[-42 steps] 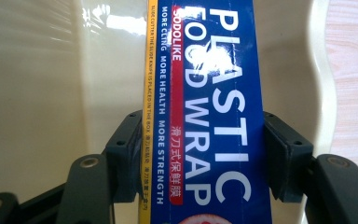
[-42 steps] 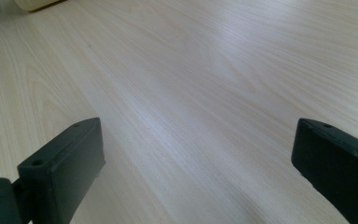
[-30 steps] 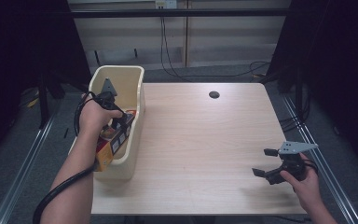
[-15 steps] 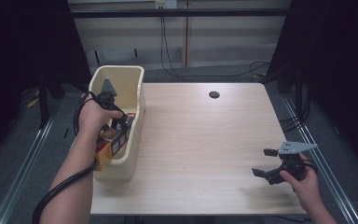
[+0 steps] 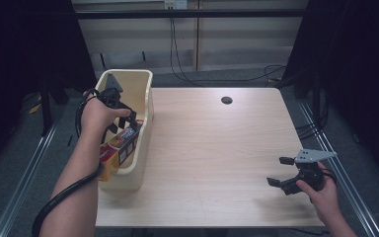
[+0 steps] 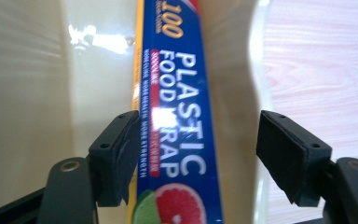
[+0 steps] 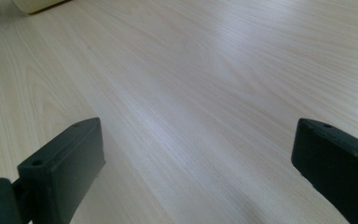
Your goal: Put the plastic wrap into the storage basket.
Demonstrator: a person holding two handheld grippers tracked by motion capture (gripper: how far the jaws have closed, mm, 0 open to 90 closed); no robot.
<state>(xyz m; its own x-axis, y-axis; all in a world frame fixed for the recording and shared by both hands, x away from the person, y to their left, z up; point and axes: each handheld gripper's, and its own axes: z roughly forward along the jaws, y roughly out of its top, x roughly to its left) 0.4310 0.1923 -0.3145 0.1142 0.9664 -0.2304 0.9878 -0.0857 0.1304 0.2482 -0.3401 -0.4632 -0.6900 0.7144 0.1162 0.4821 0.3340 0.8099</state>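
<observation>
A long blue plastic food wrap box [image 5: 122, 144] lies slanted inside the cream bin [image 5: 146, 97] at the table's left edge. My left gripper [image 5: 123, 121] reaches down into the bin over the box. In the left gripper view the box [image 6: 182, 116] runs between the jaws of my left gripper [image 6: 198, 140]. Those jaws have just been opening: the left pad sits at the box's edge and the right pad stands well clear of it. My right gripper [image 5: 279, 171] rests open near the table's front right corner, with bare wood between its jaws [image 7: 196, 140].
The light wooden table [image 5: 217, 148] has a round cable hole [image 5: 226, 100] at the back. Cables hang behind the table's far edge. Metal rails run along the floor on both sides.
Little differs in the high view: the left hand stays over the bin with the box under it, and the right hand keeps its place.
</observation>
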